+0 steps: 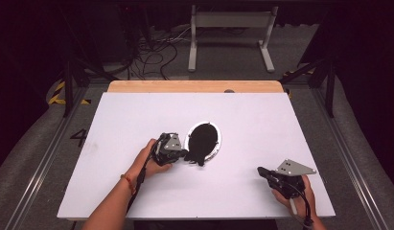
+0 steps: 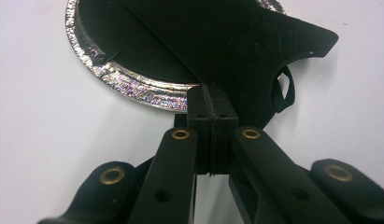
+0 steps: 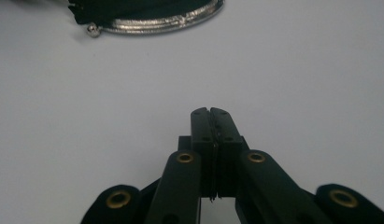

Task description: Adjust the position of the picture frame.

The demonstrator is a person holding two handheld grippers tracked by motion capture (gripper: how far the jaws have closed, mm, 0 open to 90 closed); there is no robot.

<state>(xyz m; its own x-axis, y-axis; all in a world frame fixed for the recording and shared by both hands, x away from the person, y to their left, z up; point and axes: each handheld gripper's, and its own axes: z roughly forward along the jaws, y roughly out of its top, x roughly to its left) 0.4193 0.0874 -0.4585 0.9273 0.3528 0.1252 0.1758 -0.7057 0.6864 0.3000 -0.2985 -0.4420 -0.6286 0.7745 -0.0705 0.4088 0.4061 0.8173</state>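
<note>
While the left gripper [image 1: 185,154], jaws closed, pinches the edge of a black cloth [image 1: 202,140] lying over a silver-rimmed plate [image 1: 217,143] mid-table [image 1: 137,115], the right gripper [image 1: 262,171], jaws together and empty, rests near the table's front right corner.

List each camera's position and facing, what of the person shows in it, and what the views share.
High view: above the person's side, facing forward and down on the white table; both forearms, left gripper and right gripper show.
Left gripper view: rides the left gripper, facing the black cloth on the silver-rimmed disc; jaws shut at the cloth's edge.
Right gripper view: rides the right gripper, facing across bare table; jaws shut.
All three views share the disc.
</note>
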